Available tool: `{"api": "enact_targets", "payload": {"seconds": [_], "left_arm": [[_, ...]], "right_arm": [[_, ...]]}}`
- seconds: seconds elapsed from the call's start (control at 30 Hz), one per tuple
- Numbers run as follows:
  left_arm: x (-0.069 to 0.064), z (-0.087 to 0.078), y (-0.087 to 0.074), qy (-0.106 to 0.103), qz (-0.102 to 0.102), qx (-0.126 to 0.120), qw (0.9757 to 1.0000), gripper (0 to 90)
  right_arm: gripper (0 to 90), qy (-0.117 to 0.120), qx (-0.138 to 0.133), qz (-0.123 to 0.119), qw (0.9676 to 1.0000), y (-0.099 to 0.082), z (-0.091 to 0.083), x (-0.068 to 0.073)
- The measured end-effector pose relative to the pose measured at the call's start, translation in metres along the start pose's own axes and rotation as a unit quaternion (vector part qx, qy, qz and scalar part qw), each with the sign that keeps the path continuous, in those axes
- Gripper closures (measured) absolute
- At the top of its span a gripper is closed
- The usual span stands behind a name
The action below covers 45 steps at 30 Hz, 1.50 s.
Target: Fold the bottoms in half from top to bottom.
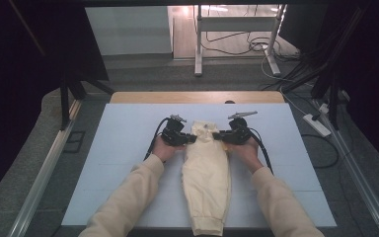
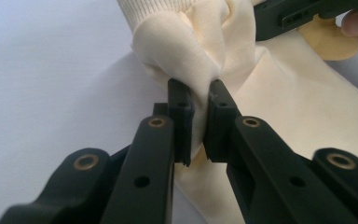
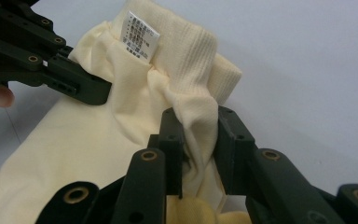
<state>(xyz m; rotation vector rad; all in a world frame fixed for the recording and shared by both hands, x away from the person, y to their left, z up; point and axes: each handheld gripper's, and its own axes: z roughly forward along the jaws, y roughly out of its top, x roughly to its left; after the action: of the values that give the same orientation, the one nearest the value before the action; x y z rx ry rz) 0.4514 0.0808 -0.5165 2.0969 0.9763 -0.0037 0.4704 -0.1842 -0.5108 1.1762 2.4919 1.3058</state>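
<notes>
A pale yellow garment (image 1: 206,173) lies lengthwise on the white board (image 1: 123,148), its ribbed band at the far end. My left gripper (image 1: 193,138) is at the garment's left side near that band. In the left gripper view the left gripper (image 2: 200,88) is shut on a bunched fold of the cloth (image 2: 279,121). My right gripper (image 1: 218,137) comes in from the opposite side. In the right gripper view the right gripper (image 3: 199,114) pinches a gathered ridge of fabric (image 3: 74,140) just below the ribbed band. A white care label (image 3: 141,36) shows inside the band.
The board rests on a wooden table whose far edge (image 1: 177,97) shows beyond it. A metal stand (image 1: 197,44) and cables are on the floor behind. A power strip (image 1: 317,124) lies to the right. Bare board lies on both sides of the garment.
</notes>
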Motion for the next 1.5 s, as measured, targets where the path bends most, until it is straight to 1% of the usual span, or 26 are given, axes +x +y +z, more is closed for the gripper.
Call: {"api": "enact_targets", "payload": {"seconds": [0.2, 0.43, 0.7, 0.83, 0.97, 1.0, 1.1, 1.2, 1.23, 1.37, 1.43, 1.5], "left_arm": [[-0.002, -0.007, 0.005, 0.002, 0.007, -0.013, 0.9999, 82.5], [-0.004, -0.015, 0.014, 0.003, 0.014, -0.024, 0.9996, 82.5], [-0.003, -0.017, 0.014, 0.001, 0.013, -0.030, 0.9995, 82.5], [-0.003, -0.022, 0.017, 0.003, 0.018, -0.036, 0.9992, 82.5], [-0.004, -0.031, 0.025, 0.006, 0.024, -0.048, 0.9985, 82.5], [-0.004, -0.035, 0.029, 0.008, 0.026, -0.055, 0.9981, 82.4], [-0.006, -0.045, 0.038, 0.012, 0.036, -0.068, 0.9970, 82.5], [-0.008, -0.050, 0.041, 0.012, 0.042, -0.078, 0.9960, 82.5], [-0.009, -0.051, 0.041, 0.012, 0.043, -0.078, 0.9960, 82.5], [-0.009, -0.050, 0.042, 0.015, 0.046, -0.075, 0.9960, 82.5], [-0.009, -0.052, 0.046, 0.017, 0.047, -0.079, 0.9956, 82.5], [-0.009, -0.059, 0.053, 0.019, 0.051, -0.085, 0.9949, 82.5]], "right_arm": [[73.9, 0.001, -0.014, -0.006, 0.9999, 0.004, -0.006, 0.002], [73.9, -0.002, -0.040, -0.011, 0.9991, 0.011, -0.013, 0.004], [73.9, -0.003, -0.045, -0.014, 0.9989, 0.013, -0.015, 0.005], [73.9, 0.000, -0.052, -0.016, 0.9985, 0.016, -0.017, 0.006], [73.9, -0.002, -0.064, -0.023, 0.9977, 0.025, -0.022, 0.008], [73.9, -0.004, -0.069, -0.025, 0.9973, 0.028, -0.024, 0.009], [73.9, -0.005, -0.088, -0.031, 0.9956, 0.040, -0.031, 0.012], [73.9, -0.005, -0.101, -0.036, 0.9942, 0.045, -0.036, 0.014], [73.9, -0.005, -0.104, -0.038, 0.9939, 0.046, -0.037, 0.015], [73.9, -0.005, -0.101, -0.035, 0.9943, 0.045, -0.037, 0.014], [73.9, -0.007, -0.105, -0.036, 0.9938, 0.047, -0.037, 0.014], [73.9, -0.007, -0.111, -0.037, 0.9931, 0.052, -0.040, 0.014]]}}
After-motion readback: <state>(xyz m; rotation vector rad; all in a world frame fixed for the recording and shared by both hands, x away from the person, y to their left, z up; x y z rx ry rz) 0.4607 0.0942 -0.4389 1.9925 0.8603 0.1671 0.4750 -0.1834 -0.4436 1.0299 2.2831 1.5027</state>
